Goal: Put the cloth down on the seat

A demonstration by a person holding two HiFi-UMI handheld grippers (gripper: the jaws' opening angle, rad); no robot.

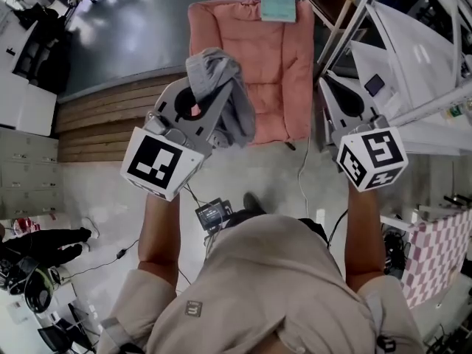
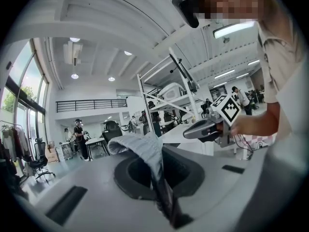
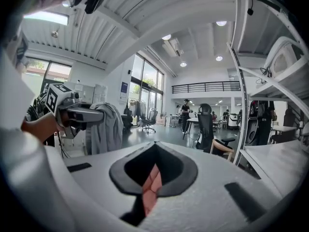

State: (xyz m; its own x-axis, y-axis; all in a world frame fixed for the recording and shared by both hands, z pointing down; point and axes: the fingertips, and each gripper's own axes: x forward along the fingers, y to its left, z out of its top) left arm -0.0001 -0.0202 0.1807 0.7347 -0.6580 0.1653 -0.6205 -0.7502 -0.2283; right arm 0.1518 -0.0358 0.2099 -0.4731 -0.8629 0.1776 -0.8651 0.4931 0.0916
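The grey cloth [image 1: 221,94] hangs bunched from my left gripper [image 1: 198,103], whose jaws are shut on it, held up in the air. In the left gripper view the cloth [image 2: 145,149] runs down between the jaws of the left gripper [image 2: 161,192]. The pink cushioned seat [image 1: 273,72] lies on the floor beyond and slightly right of the cloth. My right gripper [image 1: 346,103] is raised at the right, apart from the cloth. Its pink pads [image 3: 153,178] rest together with nothing between them. The right gripper view shows the cloth [image 3: 106,127] draped off the left gripper [image 3: 79,114].
A teal pad [image 1: 278,4] lies at the seat's far edge. A white metal rack [image 1: 398,57] stands close on the right. A wooden platform [image 1: 110,116] runs on the left. A small device [image 1: 212,214] and cables lie on the floor near my feet.
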